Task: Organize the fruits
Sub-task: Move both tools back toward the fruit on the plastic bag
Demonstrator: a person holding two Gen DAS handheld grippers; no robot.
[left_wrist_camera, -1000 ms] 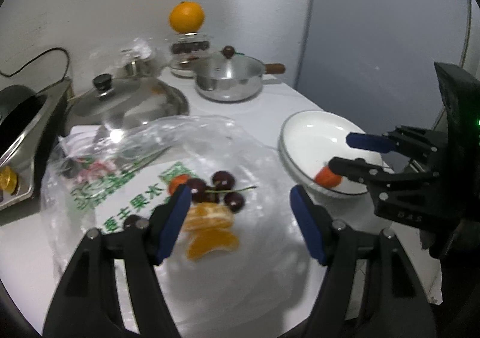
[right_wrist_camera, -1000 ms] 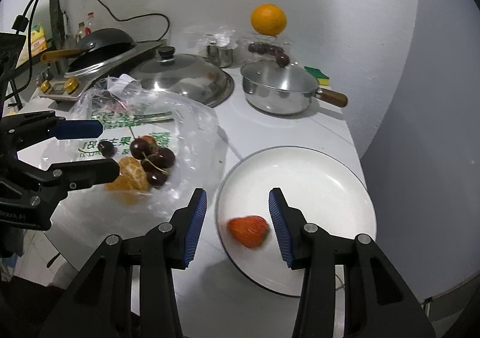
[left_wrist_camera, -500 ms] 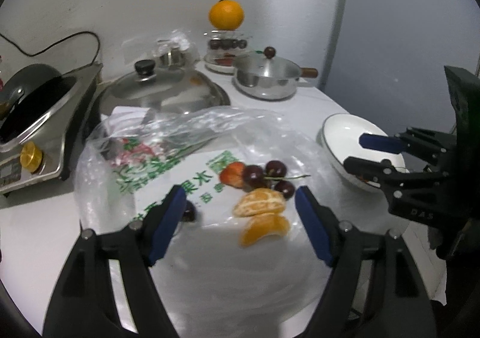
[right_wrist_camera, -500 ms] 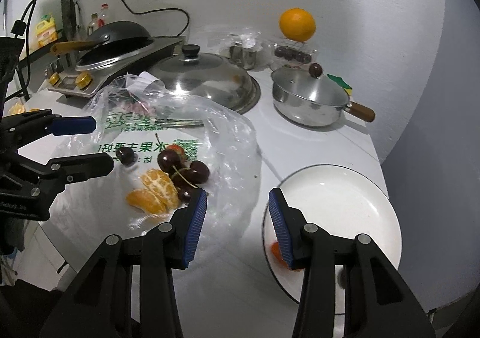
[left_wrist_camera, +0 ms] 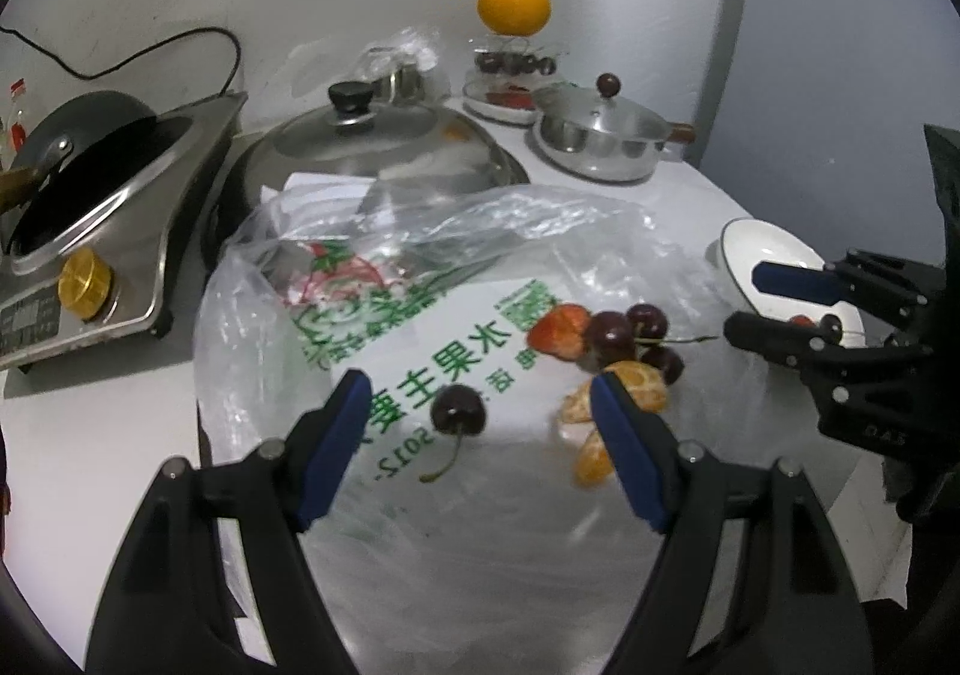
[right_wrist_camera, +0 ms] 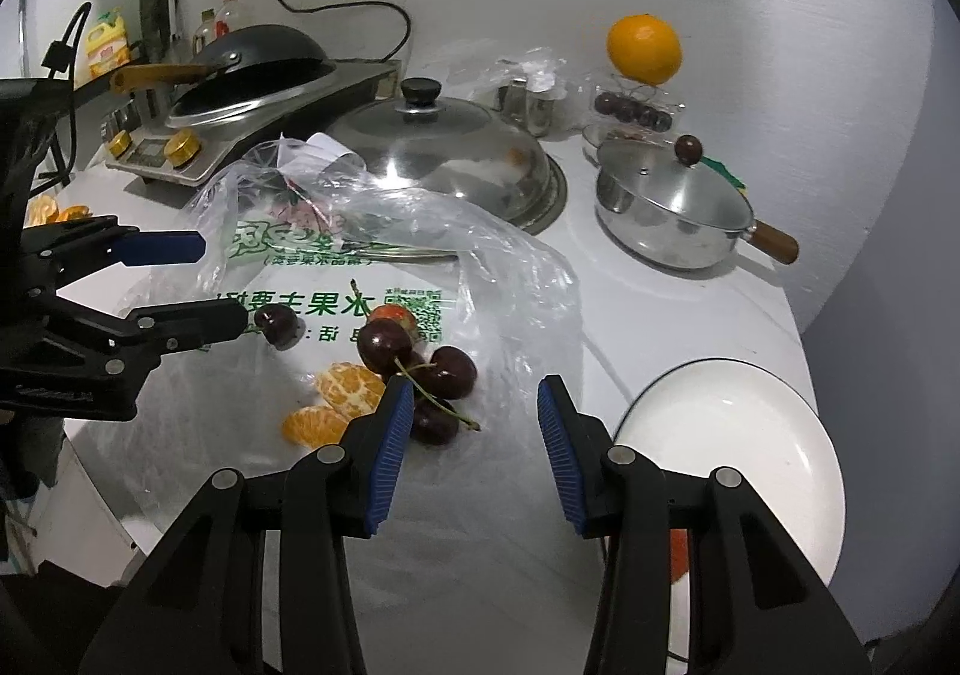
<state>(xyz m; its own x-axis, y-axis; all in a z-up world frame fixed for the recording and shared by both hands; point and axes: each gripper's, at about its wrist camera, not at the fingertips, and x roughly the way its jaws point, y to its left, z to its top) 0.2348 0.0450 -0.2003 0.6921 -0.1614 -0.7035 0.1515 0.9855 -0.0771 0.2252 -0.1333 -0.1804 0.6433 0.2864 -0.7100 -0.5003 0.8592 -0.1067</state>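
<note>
The left claw (left_wrist_camera: pixel 480 417) stood wide and empty low in its frame, a lone cherry (left_wrist_camera: pixel 459 410) lying between its blue pads on the plastic bag (left_wrist_camera: pixel 420 267) spread over the desk (right_wrist_camera: pixel 672 303). The right claw (right_wrist_camera: pixel 474 429) gaped narrower and held nothing, with the cherry cluster (right_wrist_camera: pixel 420 369), orange segments (right_wrist_camera: pixel 336 402) and a strawberry (right_wrist_camera: pixel 396 315) just left of it and the white plate (right_wrist_camera: pixel 738 435) at lower right.
</note>
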